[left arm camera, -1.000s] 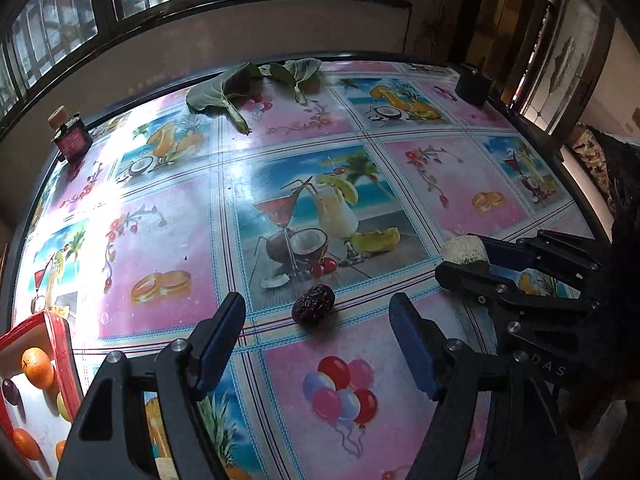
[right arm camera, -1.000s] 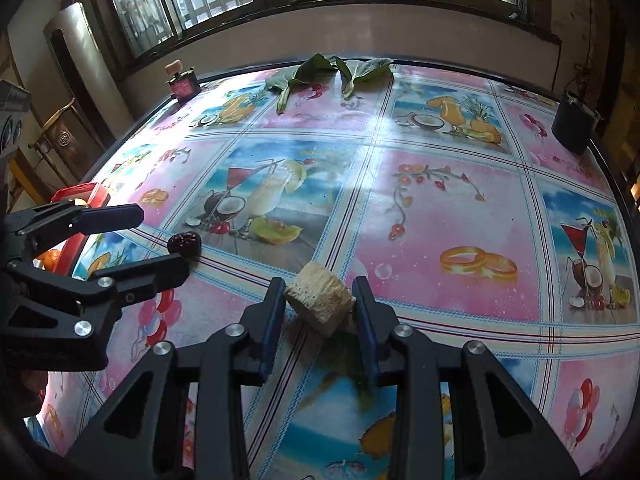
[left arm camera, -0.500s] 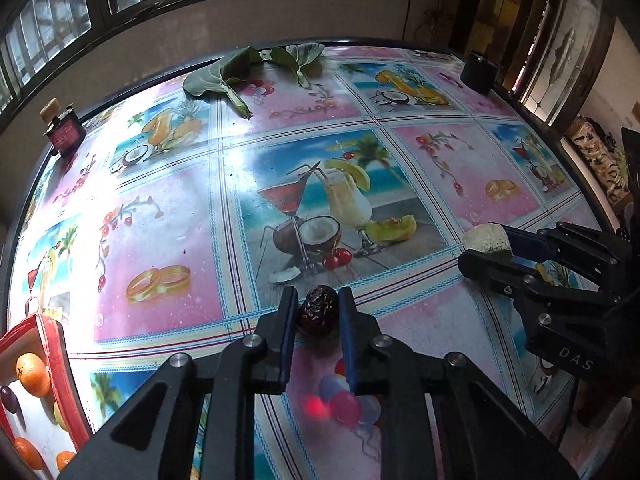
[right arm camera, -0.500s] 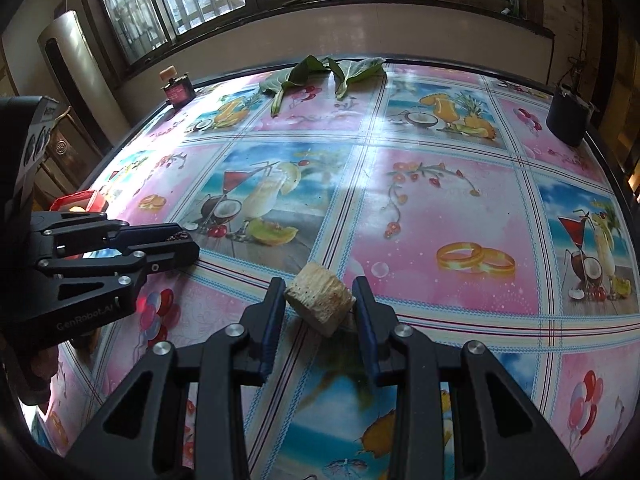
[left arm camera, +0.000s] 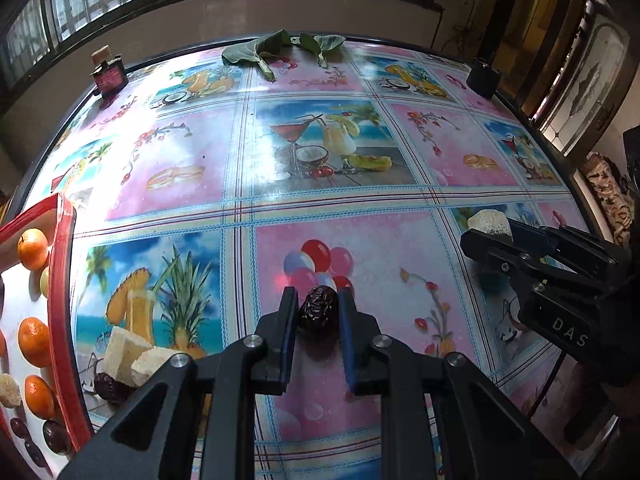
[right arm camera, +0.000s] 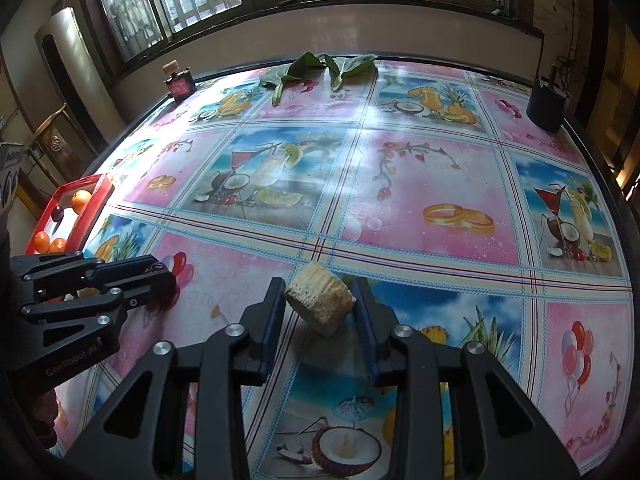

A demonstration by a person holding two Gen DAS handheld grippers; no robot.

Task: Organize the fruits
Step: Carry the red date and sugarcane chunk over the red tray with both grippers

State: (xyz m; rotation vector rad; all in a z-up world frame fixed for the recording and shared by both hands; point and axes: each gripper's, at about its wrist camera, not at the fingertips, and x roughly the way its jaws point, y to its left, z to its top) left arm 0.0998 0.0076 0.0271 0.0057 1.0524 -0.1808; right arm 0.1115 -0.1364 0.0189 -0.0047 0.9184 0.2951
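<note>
We see the left gripper [left arm camera: 318,312] with jaws clamped on a wrinkled dark-red dried date [left arm camera: 318,311] above the counter [left arm camera: 360,200], while the right gripper [right arm camera: 320,306] has its jaws pinching a pale, fibrous fruit chunk [right arm camera: 320,304].

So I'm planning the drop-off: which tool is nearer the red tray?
Left. The left tool, gripping a date, is beside the red tray; the right tool is farther across the table.
</note>
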